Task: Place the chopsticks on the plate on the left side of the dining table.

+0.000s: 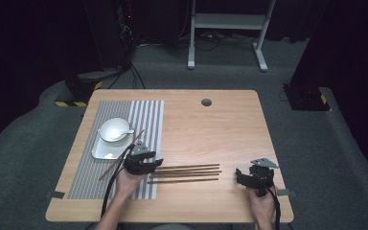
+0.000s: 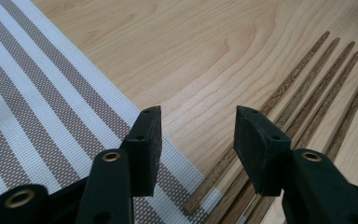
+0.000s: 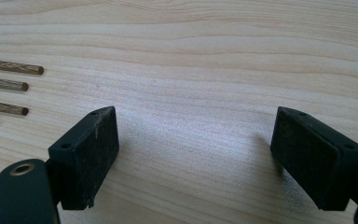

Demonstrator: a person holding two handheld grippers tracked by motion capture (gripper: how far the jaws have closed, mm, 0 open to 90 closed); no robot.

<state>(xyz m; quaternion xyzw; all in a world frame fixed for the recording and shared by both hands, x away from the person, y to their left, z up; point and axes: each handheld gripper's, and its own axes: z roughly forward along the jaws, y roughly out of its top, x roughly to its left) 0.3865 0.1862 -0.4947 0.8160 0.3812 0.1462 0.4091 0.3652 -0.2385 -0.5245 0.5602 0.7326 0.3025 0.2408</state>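
Wooden chopsticks [image 2: 303,88] lie just right of spread, empty L gripper [image 2: 198,140].

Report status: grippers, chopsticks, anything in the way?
Left gripper open, nothing between jaws, over chopsticks' ends at the mat edge. Right gripper open, empty, on bare table. Nothing in the way.

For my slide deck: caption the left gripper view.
Left gripper, open and empty, over the striped mat's edge beside four chopsticks on the table.
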